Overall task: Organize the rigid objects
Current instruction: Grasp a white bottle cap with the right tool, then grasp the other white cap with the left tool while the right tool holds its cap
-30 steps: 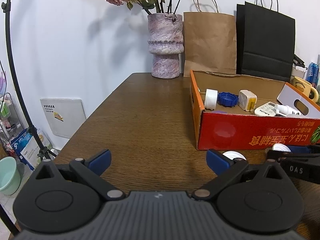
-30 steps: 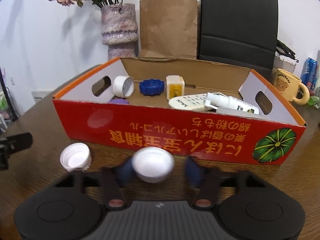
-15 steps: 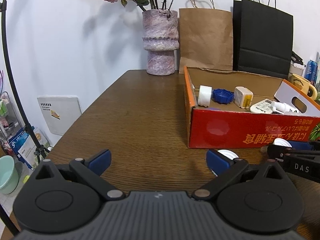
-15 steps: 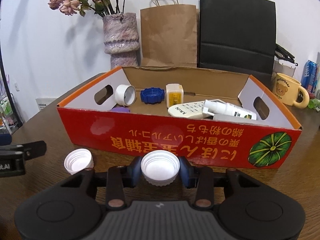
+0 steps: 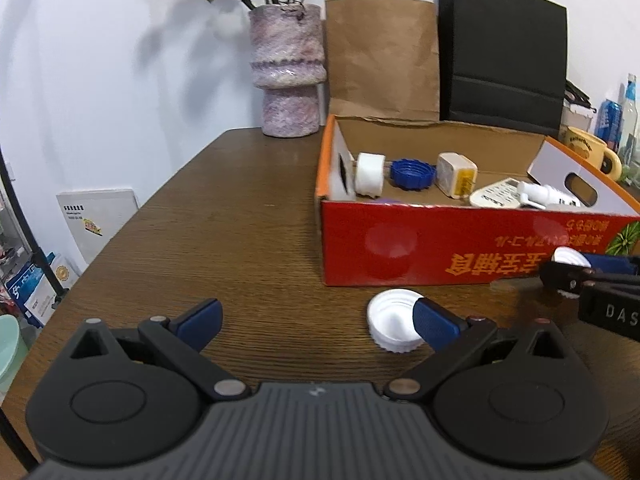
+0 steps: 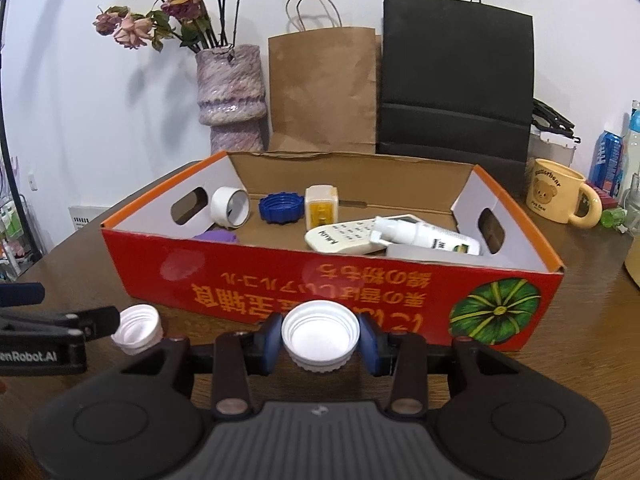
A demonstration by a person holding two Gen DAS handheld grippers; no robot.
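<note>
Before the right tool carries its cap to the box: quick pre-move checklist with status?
1. Right tool shut on the white cap, pads on both sides: ok.
2. Held cap sits upright, open side up: ok.
3. Red box open on top, bare floor near the blue cap: ok.
4. Cap below the box's front wall, so it needs lifting first: not ok.
5. Left tool open, off to the side by the second white cap, out of the path: ok.
6. Grip firmness: cannot tell.
</note>
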